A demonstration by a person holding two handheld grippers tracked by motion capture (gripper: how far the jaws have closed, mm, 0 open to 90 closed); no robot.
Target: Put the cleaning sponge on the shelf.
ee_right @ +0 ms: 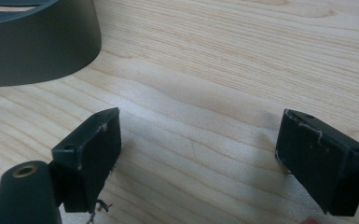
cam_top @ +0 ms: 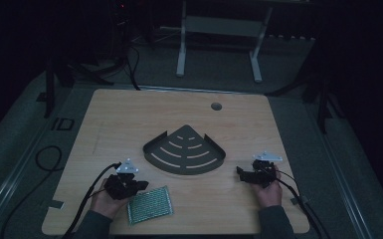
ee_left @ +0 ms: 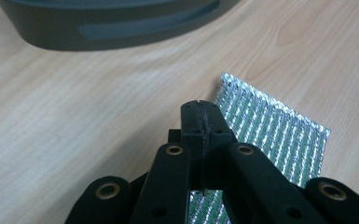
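Sitting mid-table, one dark fan-shaped slotted tray [cam_top: 184, 149], nothing inside it. One green-silver striped scouring pad [cam_top: 150, 204] lies flat near the front edge, just beside the left gripper [cam_top: 140, 182], whose jaws are pressed together, gripping nothing visible. Right gripper [cam_top: 239, 172] jaws spread wide over bare table [cam_top: 278, 129], right of tray.

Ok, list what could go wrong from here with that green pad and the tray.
1. The left gripper is shut beside the green scouring pad, not on it; lifting now would likely leave the pad behind.
2. The pad lies near the table's front edge; a nudge might push it off.
3. The right gripper, open, sits close to the dark corner tray and could bump it.
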